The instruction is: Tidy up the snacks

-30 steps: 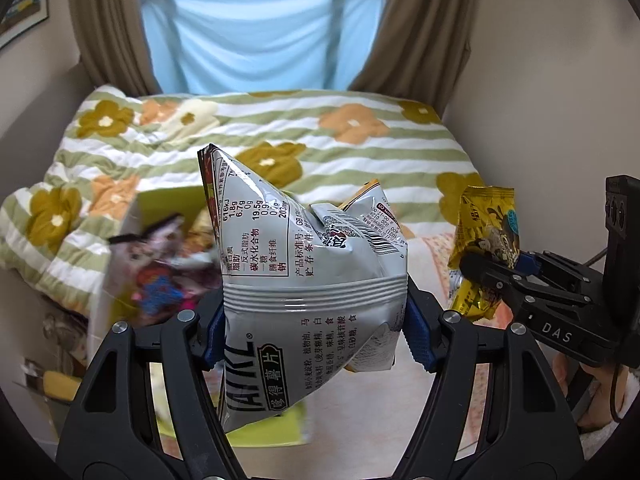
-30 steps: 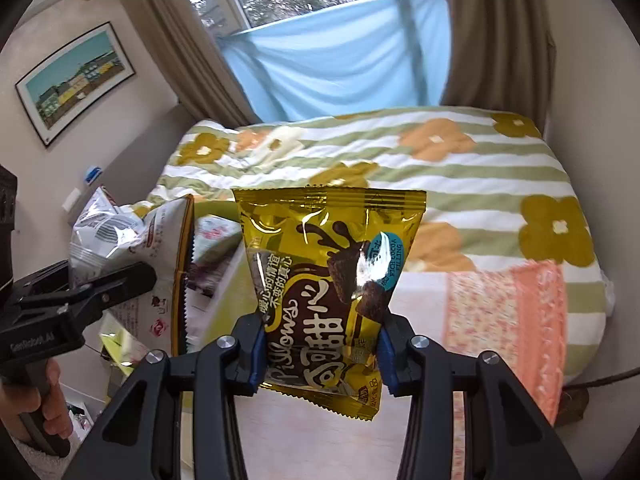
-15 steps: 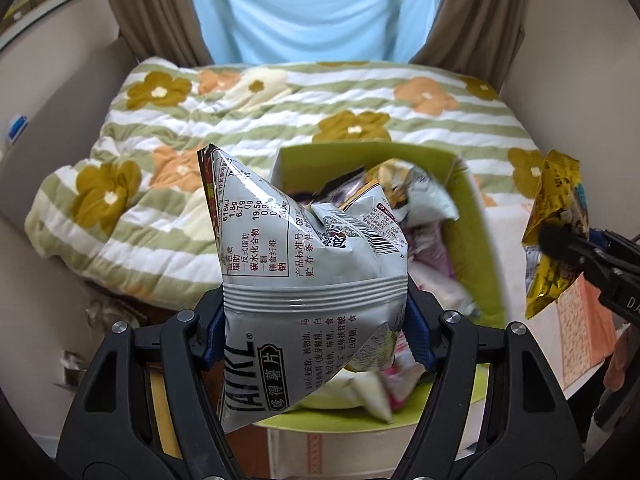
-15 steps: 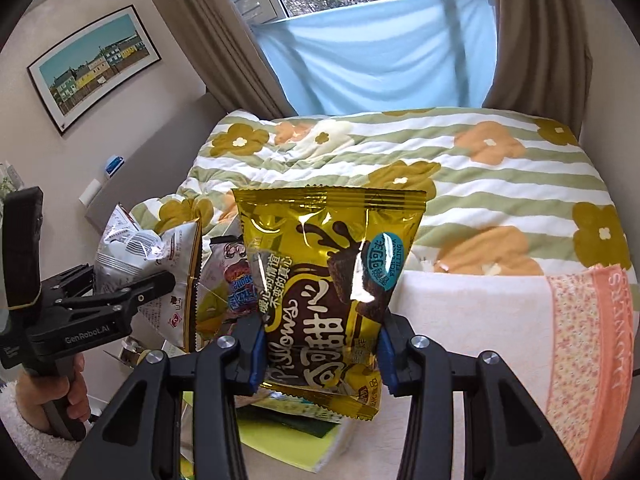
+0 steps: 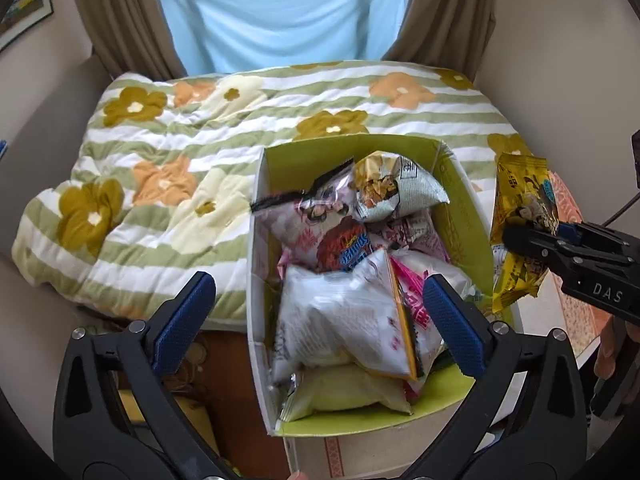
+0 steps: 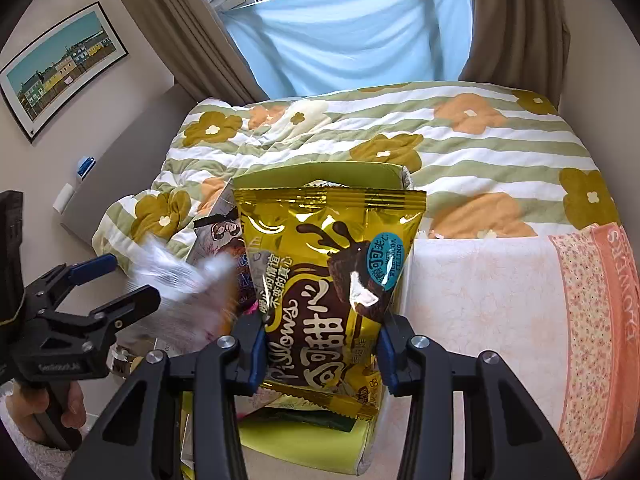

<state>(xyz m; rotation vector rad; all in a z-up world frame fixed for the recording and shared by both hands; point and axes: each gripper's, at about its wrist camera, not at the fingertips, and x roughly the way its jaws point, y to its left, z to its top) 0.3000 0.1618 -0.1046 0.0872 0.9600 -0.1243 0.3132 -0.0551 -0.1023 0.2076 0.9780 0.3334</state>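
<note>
The left gripper (image 5: 318, 300) is standing wide open, its 2 blue pads (image 5: 454, 320) spread apart and holding nothing. Between them, in the lower middle of the left wrist frame, a white chip bag (image 5: 344, 316) is looking blurred; it is lying on top of the other snack packs inside the green box (image 5: 466, 204). I cannot tell if it is already resting or is yet in the air. In the right wrist frame the same bag (image 6: 180, 280) is appearing as a white smear at the left, just beyond the left gripper's fingers (image 6: 128, 306).

The right gripper (image 6: 322, 350) is closed on a golden pillow snack bag (image 6: 332, 276), pinching its lower part from both sides, and the bag is standing upright in the middle of the frame. In the left wrist frame this golden bag (image 5: 520, 224) is hanging at the right edge, just beside the box's right wall.

The box is sitting at the foot of a bed with a flowered striped quilt (image 5: 168, 168).
</note>
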